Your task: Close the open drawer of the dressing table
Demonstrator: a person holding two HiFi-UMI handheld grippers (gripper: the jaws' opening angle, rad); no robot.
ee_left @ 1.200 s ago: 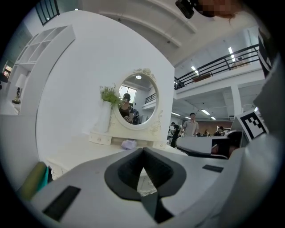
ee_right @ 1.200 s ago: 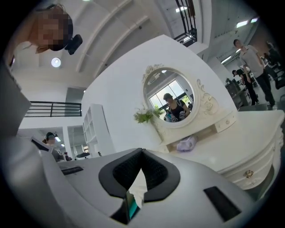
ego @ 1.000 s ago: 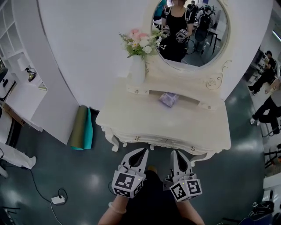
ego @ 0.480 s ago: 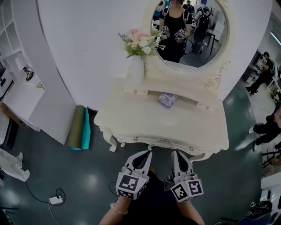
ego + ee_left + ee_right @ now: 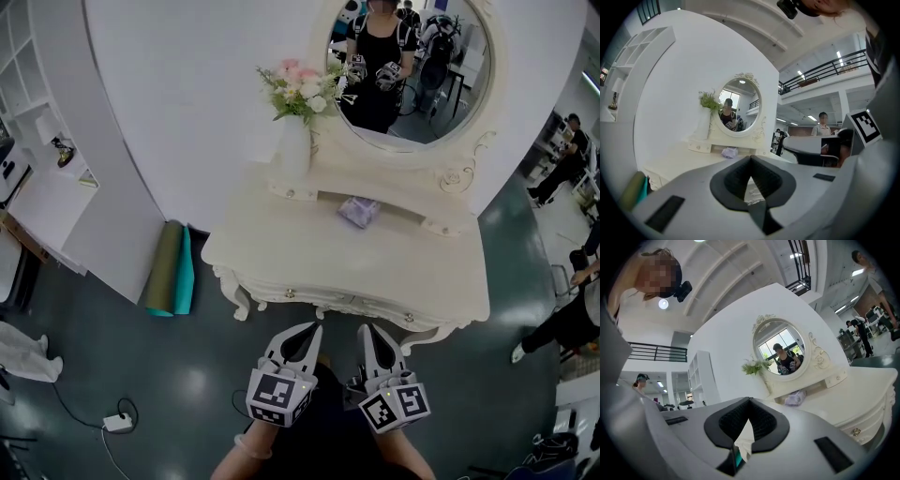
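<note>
The cream dressing table (image 5: 281,246) stands in front of me under its oval mirror (image 5: 412,70). Its drawer front (image 5: 349,305) carries small knobs; from this steep head view I cannot tell how far a drawer stands out. My left gripper (image 5: 312,329) and right gripper (image 5: 364,330) hover side by side just short of the table's front edge, touching nothing. Both are shut and hold nothing. In the left gripper view the left gripper (image 5: 751,158) points at the table top (image 5: 693,159). The right gripper (image 5: 750,399) in its own view points toward the mirror (image 5: 780,355).
A white vase of flowers (image 5: 295,141) and a purple packet (image 5: 360,212) sit at the table's back. Rolled green and teal mats (image 5: 173,272) lean left of the table. A cable with a plug box (image 5: 119,424) lies on the floor. A person (image 5: 562,323) moves at the right.
Both grippers have stayed almost still, the right one edging slightly left. The person at the right has walked on across the floor.
</note>
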